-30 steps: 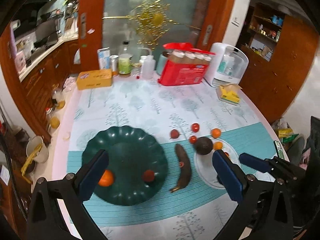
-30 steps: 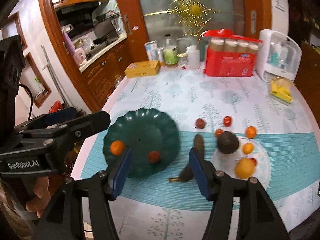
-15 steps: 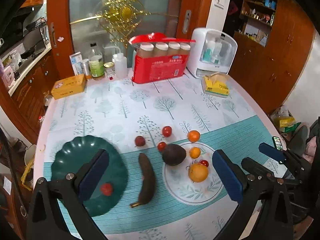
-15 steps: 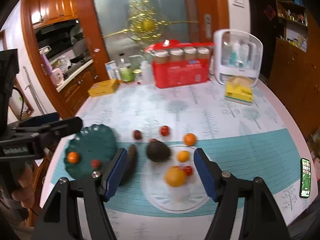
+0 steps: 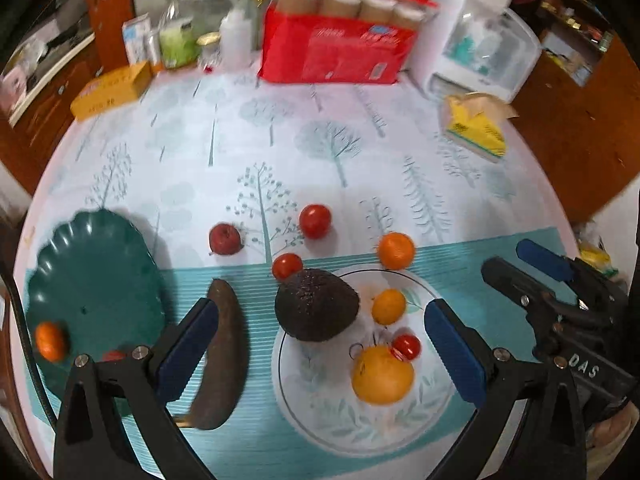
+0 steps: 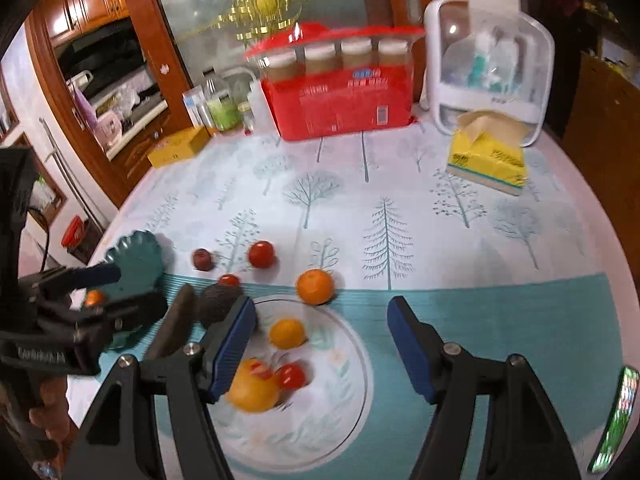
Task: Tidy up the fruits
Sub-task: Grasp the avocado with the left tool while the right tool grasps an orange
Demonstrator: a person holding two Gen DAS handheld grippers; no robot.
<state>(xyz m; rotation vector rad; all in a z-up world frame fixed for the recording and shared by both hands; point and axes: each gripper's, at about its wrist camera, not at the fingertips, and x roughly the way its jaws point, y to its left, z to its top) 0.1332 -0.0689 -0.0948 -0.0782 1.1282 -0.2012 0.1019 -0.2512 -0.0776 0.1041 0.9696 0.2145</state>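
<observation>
A white floral plate [image 5: 320, 424] holds a dark avocado [image 5: 316, 305], a large orange [image 5: 382, 374], a small orange [image 5: 388, 306] and a cherry tomato [image 5: 407, 346]. A dark overripe banana [image 5: 222, 354] lies left of it. A green plate [image 5: 92, 288] at the left holds a small orange [image 5: 50, 341] and a red fruit. Tomatoes [image 5: 315, 221] and an orange [image 5: 395, 250] lie loose on the cloth. My left gripper [image 5: 320, 348] is open above the avocado. My right gripper [image 6: 322, 350] is open above the white plate [image 6: 320, 432].
A red box of jars [image 5: 336, 46], bottles [image 5: 176, 36], a yellow box [image 5: 110, 90], a white appliance [image 5: 476, 46] and a yellow tissue pack [image 5: 476, 128] stand at the table's back. A phone [image 6: 614, 420] lies at the right edge.
Both grippers have moved right and closer to the table, from the green plate toward the white plate. Both stay open and empty.
</observation>
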